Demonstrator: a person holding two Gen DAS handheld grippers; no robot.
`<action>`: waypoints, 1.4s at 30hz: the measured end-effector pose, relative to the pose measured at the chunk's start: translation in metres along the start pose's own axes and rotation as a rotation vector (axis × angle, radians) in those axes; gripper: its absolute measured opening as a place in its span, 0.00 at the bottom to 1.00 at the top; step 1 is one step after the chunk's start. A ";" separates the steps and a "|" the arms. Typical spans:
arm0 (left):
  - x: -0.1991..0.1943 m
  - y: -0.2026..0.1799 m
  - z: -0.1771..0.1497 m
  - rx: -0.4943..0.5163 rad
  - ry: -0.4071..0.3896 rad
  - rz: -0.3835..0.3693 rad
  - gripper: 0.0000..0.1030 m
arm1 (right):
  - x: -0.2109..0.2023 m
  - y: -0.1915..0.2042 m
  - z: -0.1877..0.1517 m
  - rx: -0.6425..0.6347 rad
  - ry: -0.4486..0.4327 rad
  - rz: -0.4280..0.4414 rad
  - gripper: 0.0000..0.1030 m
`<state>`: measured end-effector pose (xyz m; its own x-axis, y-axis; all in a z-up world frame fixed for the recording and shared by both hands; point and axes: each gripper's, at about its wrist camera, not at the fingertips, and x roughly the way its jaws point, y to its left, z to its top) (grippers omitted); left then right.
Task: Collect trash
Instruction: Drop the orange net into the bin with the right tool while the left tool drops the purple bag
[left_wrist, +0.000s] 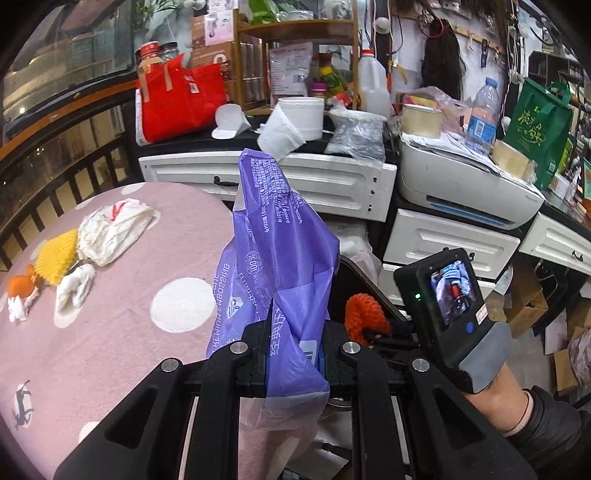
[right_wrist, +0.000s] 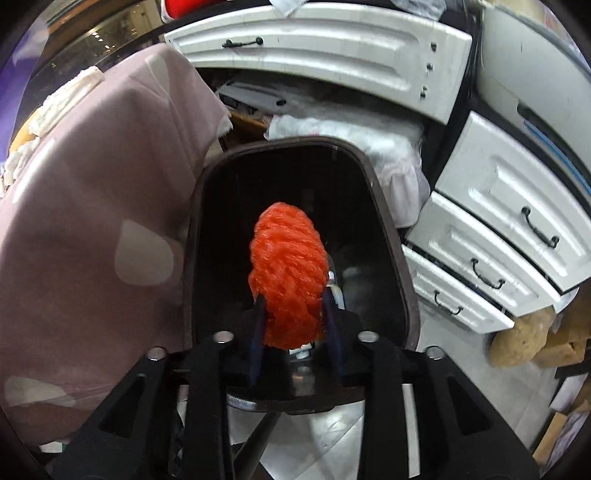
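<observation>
Left gripper (left_wrist: 294, 354): I have its jaws pinching a crumpled purple plastic wrapper (left_wrist: 280, 258).

Right gripper (right_wrist: 294, 332): jaws spread, a red foam fruit net (right_wrist: 288, 273) between them above the dark oval bin (right_wrist: 384, 206).

Pink dotted tablecloth (left_wrist: 122, 314): I see a yellow foam net (left_wrist: 57, 256) and white crumpled tissues (left_wrist: 110, 232) lying there.

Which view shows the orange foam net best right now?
Right wrist view: the orange foam net fills the centre between the right gripper fingers, above the dark bin. Left wrist view shows only part of it, behind the purple wrapper.
</observation>
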<state>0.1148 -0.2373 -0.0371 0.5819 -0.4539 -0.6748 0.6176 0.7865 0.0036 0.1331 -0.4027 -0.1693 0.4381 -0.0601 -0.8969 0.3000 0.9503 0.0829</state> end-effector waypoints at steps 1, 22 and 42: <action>0.003 -0.003 0.000 0.005 0.005 -0.005 0.16 | 0.000 -0.001 -0.001 0.003 -0.004 -0.001 0.52; 0.091 -0.051 -0.003 0.053 0.215 -0.132 0.16 | -0.069 -0.105 0.002 0.295 -0.189 -0.147 0.72; 0.141 -0.070 -0.024 0.110 0.371 -0.163 0.85 | -0.075 -0.113 -0.002 0.339 -0.206 -0.139 0.81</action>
<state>0.1405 -0.3466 -0.1499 0.2549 -0.3711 -0.8929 0.7505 0.6582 -0.0593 0.0644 -0.5051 -0.1120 0.5236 -0.2731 -0.8070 0.6152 0.7765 0.1364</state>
